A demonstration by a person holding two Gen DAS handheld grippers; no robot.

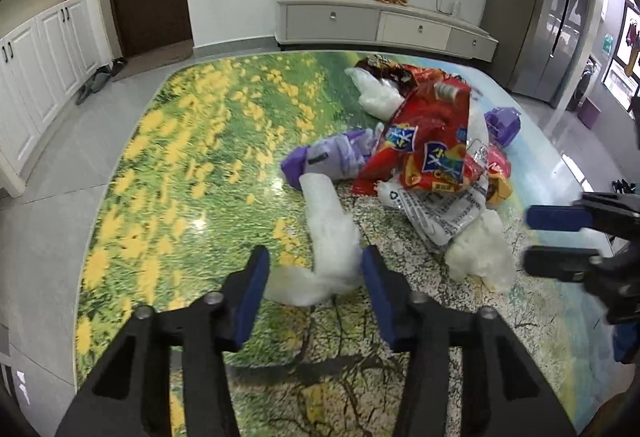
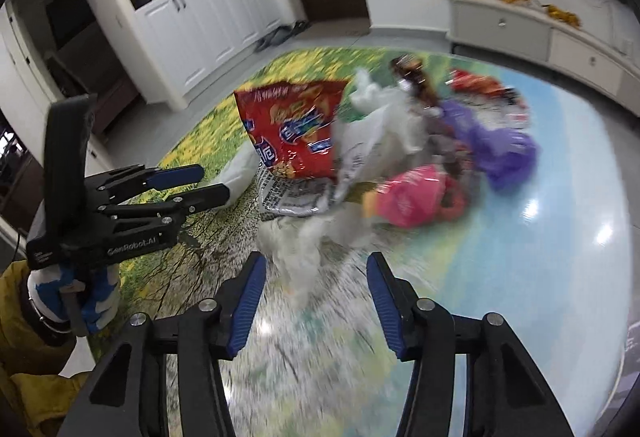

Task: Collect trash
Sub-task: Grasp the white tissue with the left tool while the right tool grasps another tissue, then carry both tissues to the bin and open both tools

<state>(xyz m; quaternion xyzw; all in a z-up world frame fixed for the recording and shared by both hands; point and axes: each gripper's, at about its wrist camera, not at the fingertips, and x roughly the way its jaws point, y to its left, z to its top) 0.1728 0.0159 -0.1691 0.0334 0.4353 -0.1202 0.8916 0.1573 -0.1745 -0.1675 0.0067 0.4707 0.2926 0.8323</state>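
Seen from the left wrist, the left tongs (image 1: 316, 273) point down at a glossy surface (image 1: 168, 173) printed with yellow flowers and a tree. Their two blue pads stand apart on either side of a crumpled white plastic bag (image 1: 328, 237), which lies on the surface between them; the pads are close to it but do not visibly press it, so the left tongs are spread.

To the right of that bag sits the trash heap, all of it on the surface. Counted left to right: one purple wrapper (image 1: 320, 157), one more white bag (image 1: 378, 93) at the back, two red snack bags (image 1: 432, 141) overlapping, one clear printed bag (image 1: 440, 213), one white plastic wad (image 1: 480, 257) at the front, and one purple bag (image 1: 502, 125) behind. Further small pieces are too tangled to count.

At the far right edge the right tongs (image 1: 528, 239) come in, their two pads a little apart with nothing between them.

In the blurred right wrist view, a gloved hand (image 2: 80, 297) with a yellow sleeve (image 2: 24, 349) holds the left tongs, and the right tongs (image 2: 316, 297) are spread just short of the white wad (image 2: 304, 253), not touching it
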